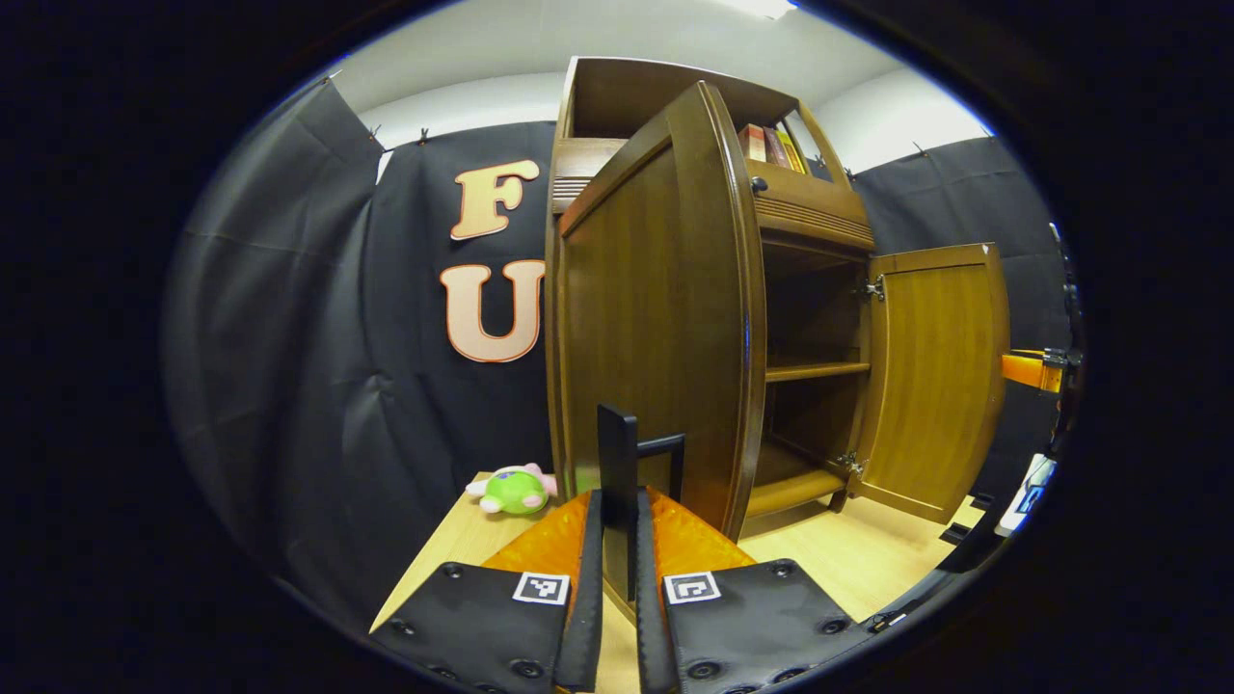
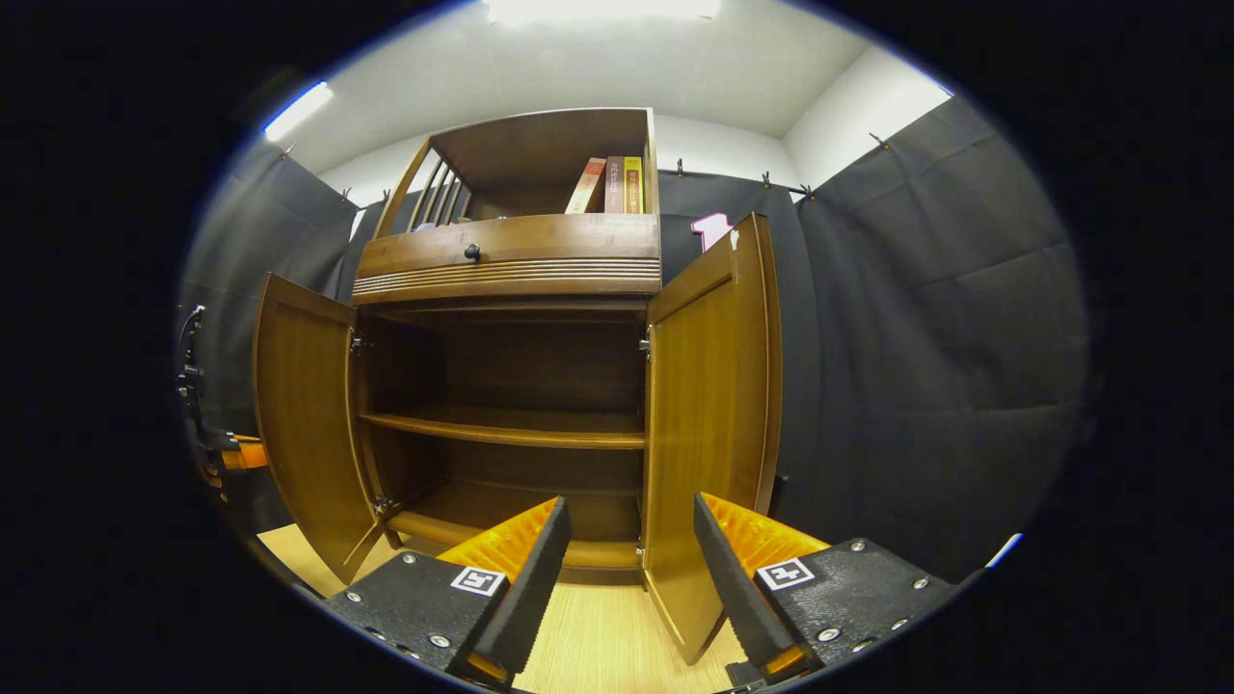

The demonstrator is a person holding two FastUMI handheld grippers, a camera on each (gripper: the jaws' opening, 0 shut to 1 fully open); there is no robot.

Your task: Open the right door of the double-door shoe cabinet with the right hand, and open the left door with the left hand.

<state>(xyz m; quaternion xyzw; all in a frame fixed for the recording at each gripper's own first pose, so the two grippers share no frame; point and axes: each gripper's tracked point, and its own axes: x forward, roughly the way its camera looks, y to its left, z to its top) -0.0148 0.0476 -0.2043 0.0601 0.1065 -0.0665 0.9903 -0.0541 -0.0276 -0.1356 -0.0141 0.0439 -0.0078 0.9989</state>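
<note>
The left tongs (image 1: 618,569) were closed on the black handle (image 1: 622,463) of the left door (image 1: 656,318), which stood swung wide just ahead of them. The right tongs (image 2: 625,559) gaped open, holding nothing, with the right door (image 2: 709,434) open just beyond them and the shoe cabinet (image 2: 511,386) straight ahead, shelves bare.

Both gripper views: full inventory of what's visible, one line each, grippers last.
shoe cabinet: 1, brown wood, centre, on pale wood floor
left door: 1, brown, swung open
right door: 1, brown, swung open
handle: 1, black, on left door
inner shelf: 1, brown, bare
drawer knob: 1, black, above doors
books: about 3, red, brown, yellow, top shelf
plush toy: 1, green and pink, floor left of cabinet
left gripper: 1, black and orange, shut on handle
right gripper: 1, black and orange, open beside right door
</note>
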